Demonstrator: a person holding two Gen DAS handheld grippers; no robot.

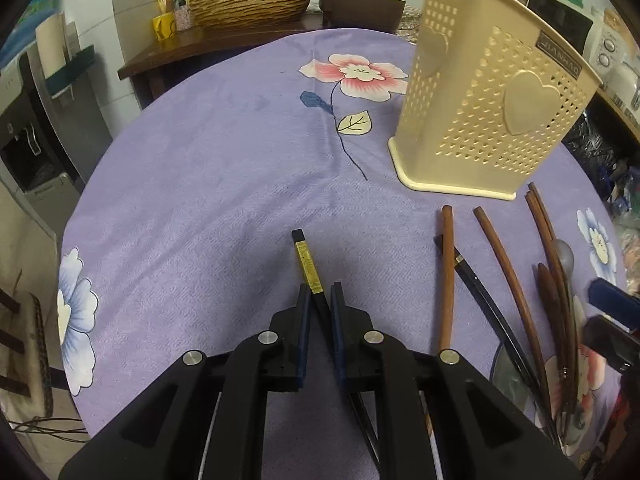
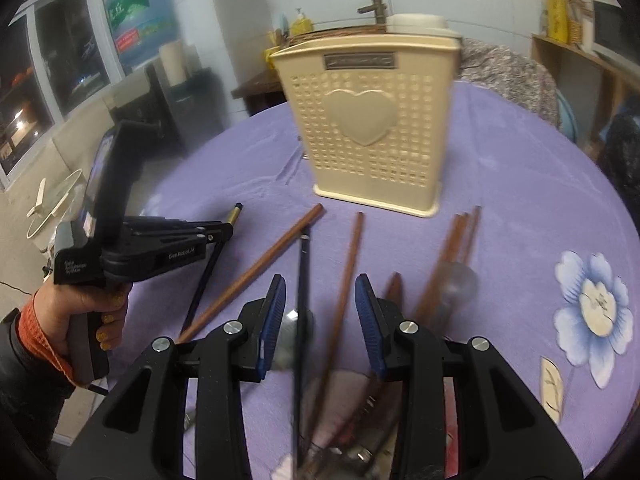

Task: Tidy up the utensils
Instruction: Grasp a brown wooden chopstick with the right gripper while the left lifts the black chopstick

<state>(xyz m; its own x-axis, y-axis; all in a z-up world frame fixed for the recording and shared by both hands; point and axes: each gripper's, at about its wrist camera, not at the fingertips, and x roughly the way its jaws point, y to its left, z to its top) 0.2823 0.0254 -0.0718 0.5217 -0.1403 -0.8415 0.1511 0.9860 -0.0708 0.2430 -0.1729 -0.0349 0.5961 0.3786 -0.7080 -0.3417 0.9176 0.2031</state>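
Under your left gripper (image 1: 319,294): pads pinch black chopstick (image 1: 306,262), lower end hidden. Right gripper (image 2: 320,292): fingers spread, utensils beneath blurred.

Matt perforated plastic holder (image 1: 492,96), fuzzy cloth tablecloth (image 1: 208,184), smooth wooden chopsticks (image 1: 447,276).

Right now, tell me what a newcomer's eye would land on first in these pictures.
The cream perforated utensil holder with its raised heart stands upright at the far side of the purple flowered tablecloth. In front of it, loose brown chopsticks lie fanned out on the cloth. The left claw is shut on a black chopstick with a gold band.
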